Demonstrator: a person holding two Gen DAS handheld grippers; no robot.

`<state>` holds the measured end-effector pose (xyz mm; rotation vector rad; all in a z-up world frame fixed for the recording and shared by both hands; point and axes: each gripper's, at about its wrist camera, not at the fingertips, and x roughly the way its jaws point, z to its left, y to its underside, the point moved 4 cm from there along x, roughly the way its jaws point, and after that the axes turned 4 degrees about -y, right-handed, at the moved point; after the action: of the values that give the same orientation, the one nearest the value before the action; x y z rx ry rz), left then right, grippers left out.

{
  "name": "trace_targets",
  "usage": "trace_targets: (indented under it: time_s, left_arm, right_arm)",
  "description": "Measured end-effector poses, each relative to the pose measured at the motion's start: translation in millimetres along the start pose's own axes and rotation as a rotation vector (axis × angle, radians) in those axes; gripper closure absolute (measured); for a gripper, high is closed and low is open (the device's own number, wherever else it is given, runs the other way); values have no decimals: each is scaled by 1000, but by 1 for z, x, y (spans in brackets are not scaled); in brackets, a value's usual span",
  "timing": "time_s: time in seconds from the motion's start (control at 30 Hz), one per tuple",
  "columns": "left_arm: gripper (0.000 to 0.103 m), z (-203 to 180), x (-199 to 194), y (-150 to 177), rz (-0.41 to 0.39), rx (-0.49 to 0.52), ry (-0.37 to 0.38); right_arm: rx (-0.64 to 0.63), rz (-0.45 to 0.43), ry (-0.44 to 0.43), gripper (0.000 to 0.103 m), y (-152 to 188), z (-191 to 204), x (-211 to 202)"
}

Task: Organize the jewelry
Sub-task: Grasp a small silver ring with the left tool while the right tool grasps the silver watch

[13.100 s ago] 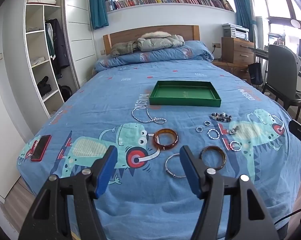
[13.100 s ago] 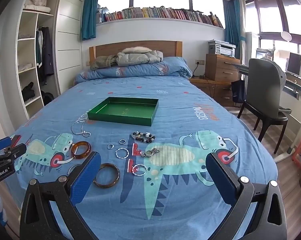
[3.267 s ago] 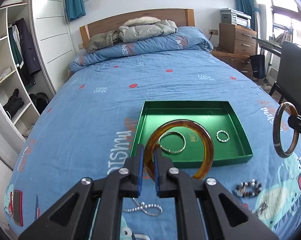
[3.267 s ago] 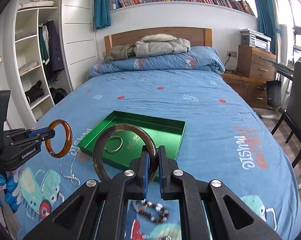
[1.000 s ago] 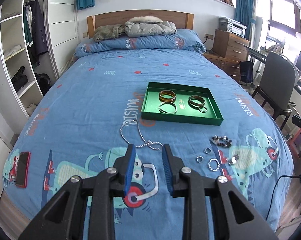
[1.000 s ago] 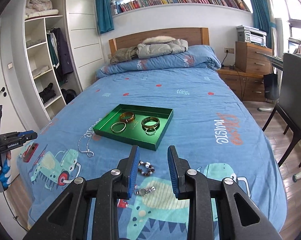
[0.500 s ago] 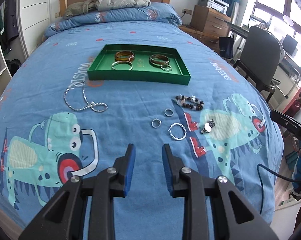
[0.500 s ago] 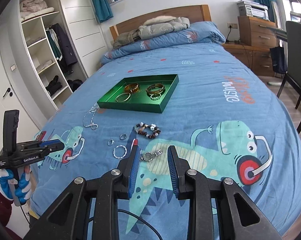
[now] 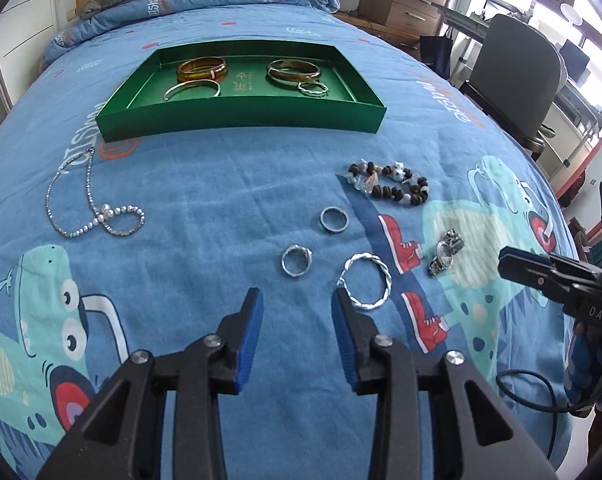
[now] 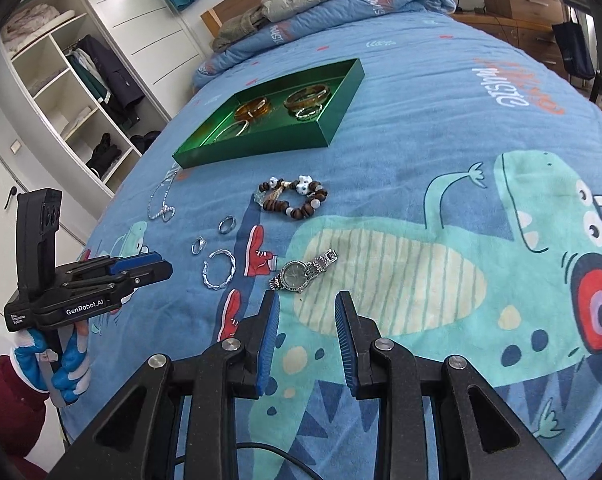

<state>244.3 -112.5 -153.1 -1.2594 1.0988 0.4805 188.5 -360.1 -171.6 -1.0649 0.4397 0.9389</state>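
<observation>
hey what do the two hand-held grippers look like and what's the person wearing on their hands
Each hand-held gripper, left and right, is black plastic with silver screws and ribbed blue pads. The left one's side reads "GenRobot.AI" in white, below an upright black block. A thin black cable trails from the right one. The left hand wears a blue and white glove with a dark red sleeve.

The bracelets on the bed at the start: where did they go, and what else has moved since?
Four now lie in the green tray: amber bangle, dark bangle, silver bangle, twisted hoop. Both grippers, left and right, have let go, empty, lowered over the bed; left jaws opening. Necklace, rings, watch, beads unmoved.
</observation>
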Motion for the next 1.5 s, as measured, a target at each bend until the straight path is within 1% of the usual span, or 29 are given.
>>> trace_targets:
  time_s: [0.13,0.27,0.47,0.57,0.6,0.63,0.67,0.73,0.77,0.93,1.1,1.4,1.5]
  left_arm:
    - [69,0,16,-8,10,-4,1]
    - [69,4,28,-12,20,-14,1]
    - [69,2,34,-12,11,7,-16]
    - [70,0,35,-11,4,20,-30]
    - [71,-1,35,-11,0,27,-37]
    - [72,-2,34,-10,-4,34,-47]
    - [75,-2,34,-10,-6,36,-52]
    - [84,-1,33,-9,-9,32,-54]
    - [86,0,33,-9,-9,31,-52]
    - [86,5,25,-5,-20,22,-51]
    - [86,14,9,-5,-51,-5,-50]
    - [86,43,-23,-16,-116,-58,-62]
    - [86,55,-31,-24,-136,-81,-67]
  right_arm:
    - [63,23,-45,73,-2,-7,20]
    - [129,21,-83,72,-7,-14,32]
    - [219,22,-115,72,-12,-25,47]
    - [224,20,-115,73,-15,-24,52]
    - [218,21,-112,73,-16,-23,53]
    - [212,23,-106,78,-16,-22,54]
    - [204,28,-96,86,-16,-21,55]
    - [194,36,-87,87,-14,-19,57]
    - [192,32,-87,88,-14,-17,58]
    - [162,1,-73,88,-12,-14,49]
    - [119,-50,-69,88,-17,-6,26]
    - [88,-124,-47,88,-35,3,-8]
    - [69,-147,-35,89,-48,8,-16]
